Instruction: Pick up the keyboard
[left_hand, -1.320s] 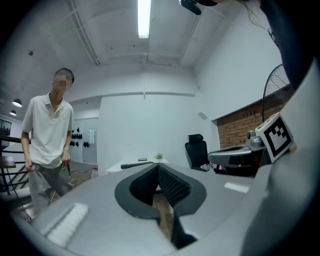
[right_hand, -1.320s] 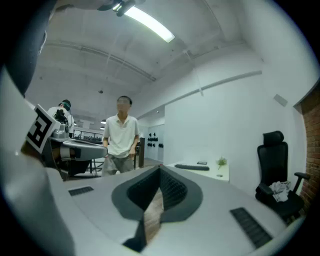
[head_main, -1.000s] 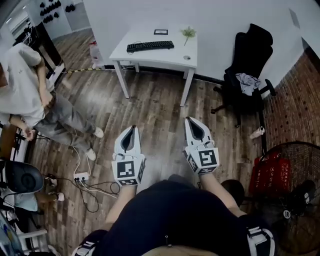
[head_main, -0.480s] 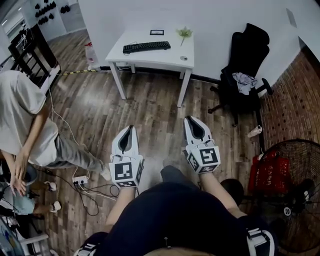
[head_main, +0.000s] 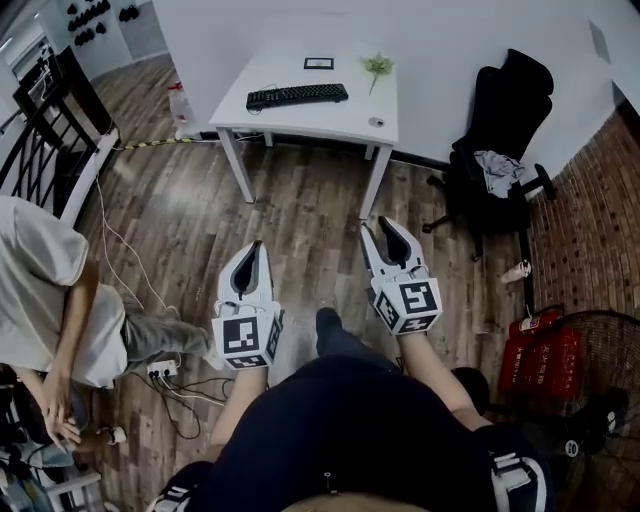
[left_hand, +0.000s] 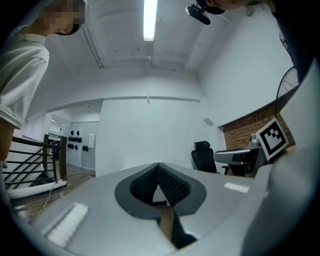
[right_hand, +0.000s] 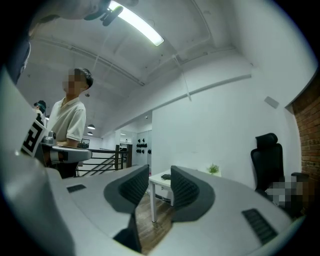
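Observation:
A black keyboard (head_main: 297, 96) lies on a white table (head_main: 330, 118) against the far wall, well ahead of both grippers. My left gripper (head_main: 252, 246) hangs level over the wooden floor, its jaws shut with nothing in them; in the left gripper view its tips (left_hand: 159, 167) meet. To its right, my right gripper (head_main: 385, 229) is opening, and nothing is between its fingers. Through the gap of the right gripper (right_hand: 160, 183) I see the table (right_hand: 159, 178) with the keyboard (right_hand: 165, 176) small and dark on it.
A small plant (head_main: 377, 66) and a dark frame (head_main: 319, 63) share the table. A black office chair (head_main: 498, 130) stands to the right, with a bottle (head_main: 515, 269), a red bin (head_main: 540, 352) and a fan (head_main: 590, 370) nearer. A person (head_main: 50, 290), cables and a power strip (head_main: 160, 370) are at left.
Both grippers have moved forward over the floor toward the table. The right gripper's jaws have parted; the left stays shut. The person at left has shifted down the view.

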